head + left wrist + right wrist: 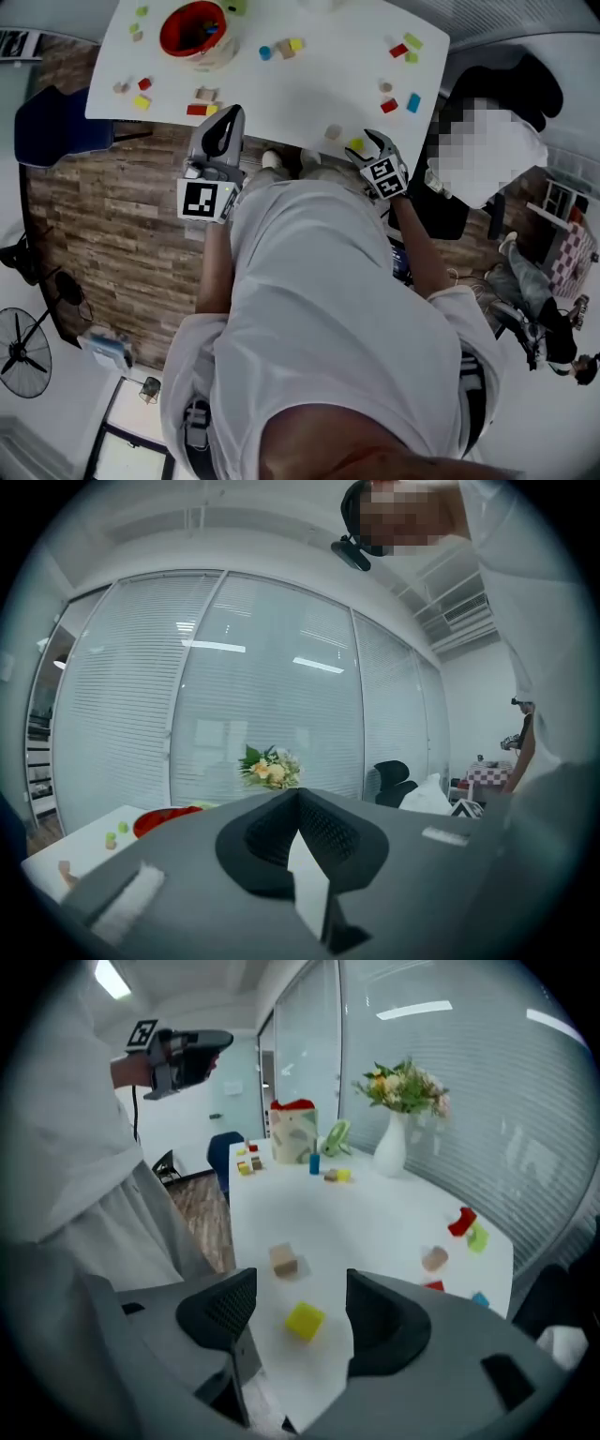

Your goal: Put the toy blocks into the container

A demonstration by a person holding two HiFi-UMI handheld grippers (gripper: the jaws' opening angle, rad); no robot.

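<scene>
one yellow toy cube [305, 1321] is lying under spread jaws of right gripper [300, 1304]; left gripper [298, 803] shut, empty.
skewed closing could be flicking it off the bench [375, 1222] edge.

A loose white short-sleeved shirt [319, 309] covers the person. The left gripper [232, 114] and right gripper [378, 142] are grey, with black ribbed pads [225, 1309] and black-and-white square-marker cubes [204, 200].

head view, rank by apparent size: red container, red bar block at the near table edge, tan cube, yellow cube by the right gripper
1. red container, largest by far
2. red bar block
3. tan cube and yellow cube: they look about alike, so not ranked against each other
</scene>
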